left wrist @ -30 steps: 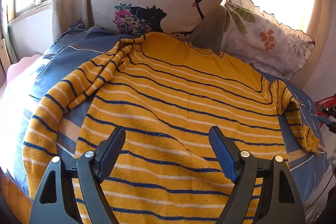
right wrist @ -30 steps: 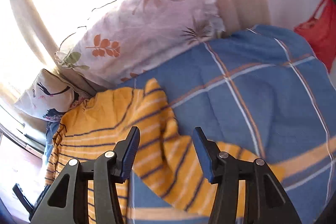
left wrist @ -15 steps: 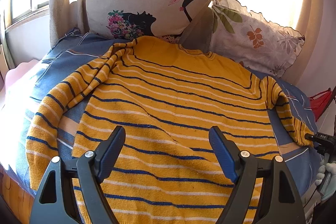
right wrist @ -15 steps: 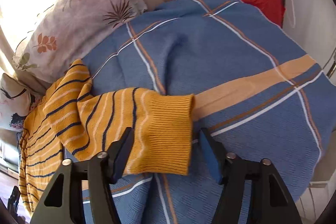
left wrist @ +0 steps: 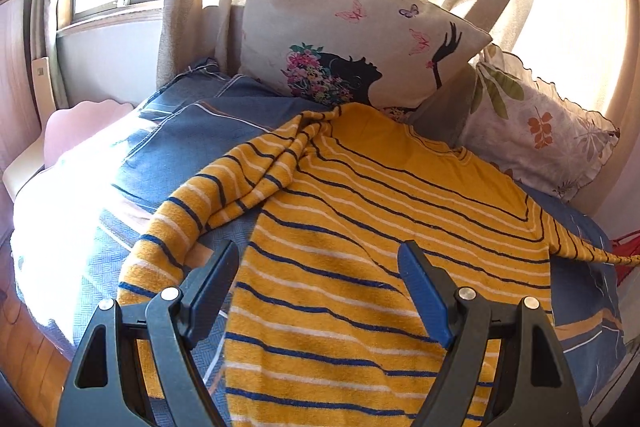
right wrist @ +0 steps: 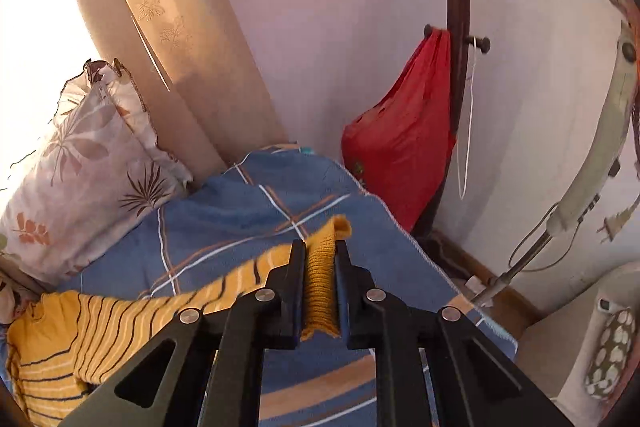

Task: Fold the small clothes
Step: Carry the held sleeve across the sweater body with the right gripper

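Note:
A yellow sweater with blue and white stripes (left wrist: 380, 227) lies spread on a bed covered by a blue checked blanket (left wrist: 192, 131). My left gripper (left wrist: 320, 283) is open and empty, hovering over the sweater's lower body. Its left sleeve (left wrist: 208, 195) curves down toward the bed's near left edge. My right gripper (right wrist: 320, 255) is shut on the ribbed cuff of the right sleeve (right wrist: 320, 283) and holds it lifted off the blanket (right wrist: 240, 211). The sleeve (right wrist: 160, 311) stretches taut back to the sweater's body at the lower left.
A pillow with a woman's silhouette (left wrist: 352, 39) and a leaf-print pillow (left wrist: 536, 131) lean at the head of the bed. A red bag (right wrist: 404, 147) hangs on a wooden stand by the wall. Curtains (right wrist: 180, 39) hang behind. The bed's right edge is near my right gripper.
My right gripper closed on the right sleeve's cuff and lifted it, pulling the sleeve out straight to the right. My left gripper shifted left over the sweater and stayed open.

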The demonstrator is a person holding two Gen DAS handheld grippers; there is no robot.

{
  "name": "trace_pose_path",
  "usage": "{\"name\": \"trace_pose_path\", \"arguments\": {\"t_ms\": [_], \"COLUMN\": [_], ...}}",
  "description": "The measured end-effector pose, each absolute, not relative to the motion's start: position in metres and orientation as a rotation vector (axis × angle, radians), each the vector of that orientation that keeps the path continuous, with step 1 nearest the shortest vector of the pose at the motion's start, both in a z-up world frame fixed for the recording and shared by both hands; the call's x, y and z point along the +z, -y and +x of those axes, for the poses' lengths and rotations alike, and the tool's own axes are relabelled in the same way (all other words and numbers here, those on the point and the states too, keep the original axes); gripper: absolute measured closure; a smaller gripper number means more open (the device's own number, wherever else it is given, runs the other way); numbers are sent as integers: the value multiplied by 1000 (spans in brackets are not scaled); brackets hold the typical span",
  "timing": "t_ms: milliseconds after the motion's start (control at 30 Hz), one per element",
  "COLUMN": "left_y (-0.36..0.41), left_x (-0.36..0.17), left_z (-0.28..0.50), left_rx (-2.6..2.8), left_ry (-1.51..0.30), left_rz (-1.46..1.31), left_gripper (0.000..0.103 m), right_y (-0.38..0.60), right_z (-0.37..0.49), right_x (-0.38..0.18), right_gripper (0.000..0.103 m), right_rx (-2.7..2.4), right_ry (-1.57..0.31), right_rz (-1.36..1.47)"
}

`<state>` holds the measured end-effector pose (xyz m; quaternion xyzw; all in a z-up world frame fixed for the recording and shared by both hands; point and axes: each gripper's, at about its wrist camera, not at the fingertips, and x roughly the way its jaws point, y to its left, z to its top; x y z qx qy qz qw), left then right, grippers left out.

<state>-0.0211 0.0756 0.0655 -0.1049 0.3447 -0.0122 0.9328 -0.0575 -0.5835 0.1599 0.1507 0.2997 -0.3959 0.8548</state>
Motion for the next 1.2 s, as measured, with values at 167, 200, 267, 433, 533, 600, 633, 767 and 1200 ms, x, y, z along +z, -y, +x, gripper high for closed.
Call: {"name": "trace_pose_path", "arguments": {"t_ms": [167,200,267,433,533,600,633,767,1200], "left_y": [-98,-102,-109,-128,-142,-151,-156,-170,-208], "left_x": [60,59,57,56,55,54,52,48,37], "left_z": [-17,-16,-16,-23,-28,-31,-33,-39,-49], "left_rx": [23,30,40,86,126,153,166,206,273], "left_ry": [-710,-714,-719,-716,-717,-721,-725,-731,-739], "left_rz": [-247,-255,-266,-277,-286,-296,-299,-312,-374], "left_gripper": [22,22,22,22,22,22,22,22,22], "right_y": [511,486,439,302,228,186,171,111,63], "right_z": [16,36,67,149,192,213,216,239,232], "right_x": [168,166,158,128,105,86,77,35,13], "right_gripper": [89,89,89,89,89,89,89,94,38], "right_rx": [-538,-456,-308,52,188,265,294,380,336], "right_ry": [-652,-663,-683,-773,-823,-868,-883,-934,-951], "right_rz": [300,294,317,294,259,255,251,217,-109]}}
